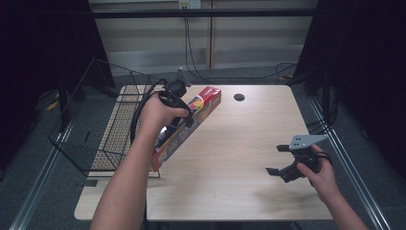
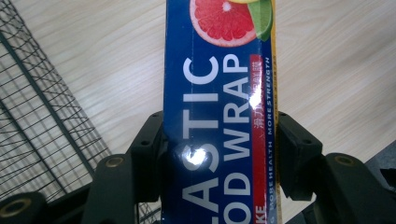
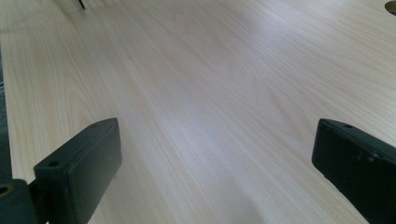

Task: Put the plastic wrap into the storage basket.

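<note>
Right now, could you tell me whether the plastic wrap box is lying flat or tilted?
Tilted: the plastic wrap box slants in the left gripper, its far end higher.

My left claw, matt black plastic, grips a glossy printed cardboard box; the worktop is smooth pale wood; the basket is black wire.

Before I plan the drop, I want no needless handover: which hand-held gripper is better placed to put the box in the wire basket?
Left. The left hand-held gripper is already shut on the box, right beside the wire basket. The right hand-held gripper is open, holds nothing, and is across the table.
</note>
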Demonstrator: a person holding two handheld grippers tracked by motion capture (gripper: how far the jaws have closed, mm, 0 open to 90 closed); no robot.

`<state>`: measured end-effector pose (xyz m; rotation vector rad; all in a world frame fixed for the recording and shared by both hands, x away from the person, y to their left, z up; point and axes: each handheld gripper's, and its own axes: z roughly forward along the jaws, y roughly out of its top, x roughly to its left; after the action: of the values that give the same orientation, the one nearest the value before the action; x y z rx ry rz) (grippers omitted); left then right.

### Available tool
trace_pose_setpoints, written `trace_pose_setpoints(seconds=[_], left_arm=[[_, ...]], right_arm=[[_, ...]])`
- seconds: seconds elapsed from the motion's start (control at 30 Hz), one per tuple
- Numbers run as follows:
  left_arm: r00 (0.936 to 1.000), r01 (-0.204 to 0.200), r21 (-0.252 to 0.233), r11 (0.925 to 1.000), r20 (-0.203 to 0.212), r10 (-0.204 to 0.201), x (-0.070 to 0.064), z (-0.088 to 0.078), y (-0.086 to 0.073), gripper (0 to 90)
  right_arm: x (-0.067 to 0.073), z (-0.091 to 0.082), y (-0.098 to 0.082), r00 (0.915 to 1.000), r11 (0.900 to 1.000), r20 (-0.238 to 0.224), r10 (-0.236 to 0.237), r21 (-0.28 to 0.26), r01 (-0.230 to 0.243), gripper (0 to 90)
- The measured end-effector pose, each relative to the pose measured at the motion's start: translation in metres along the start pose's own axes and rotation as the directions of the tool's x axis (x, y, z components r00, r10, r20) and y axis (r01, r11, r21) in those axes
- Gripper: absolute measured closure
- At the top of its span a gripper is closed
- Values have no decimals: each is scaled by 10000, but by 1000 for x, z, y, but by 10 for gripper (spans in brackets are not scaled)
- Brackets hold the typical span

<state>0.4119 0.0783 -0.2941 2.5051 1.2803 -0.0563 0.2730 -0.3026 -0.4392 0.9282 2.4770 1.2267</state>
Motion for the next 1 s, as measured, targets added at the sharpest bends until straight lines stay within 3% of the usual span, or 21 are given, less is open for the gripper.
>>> trace_pose_setpoints(seconds=[0.1,0.13,0.17,0.2,0.83,1.0], left_arm=[[10000,-7,-81,10000,-3,7,2,-7,0,445],[9998,-207,-140,9997,13,207,4,-10,1,445],[9998,194,-198,9996,-20,-194,2,-11,0,445],[9996,264,-227,9994,-33,-264,2,-15,0,445],[9966,765,-312,9966,-289,-774,20,-47,-8,445],[9921,1165,-563,9916,-406,-1189,24,-55,-12,444]], right_arm=[[0,0,0,10000,10000,20,11,-31,-11,17],[0,0,0,10000,10000,5,8,-22,-8,17],[0,0,0,10000,10000,12,19,-37,-19,17],[0,-1,0,10000,10000,11,21,-33,-21,17],[1,0,1,10000,10000,11,-3,-25,3,17],[2,0,1,10000,10000,55,-42,0,42,17]])
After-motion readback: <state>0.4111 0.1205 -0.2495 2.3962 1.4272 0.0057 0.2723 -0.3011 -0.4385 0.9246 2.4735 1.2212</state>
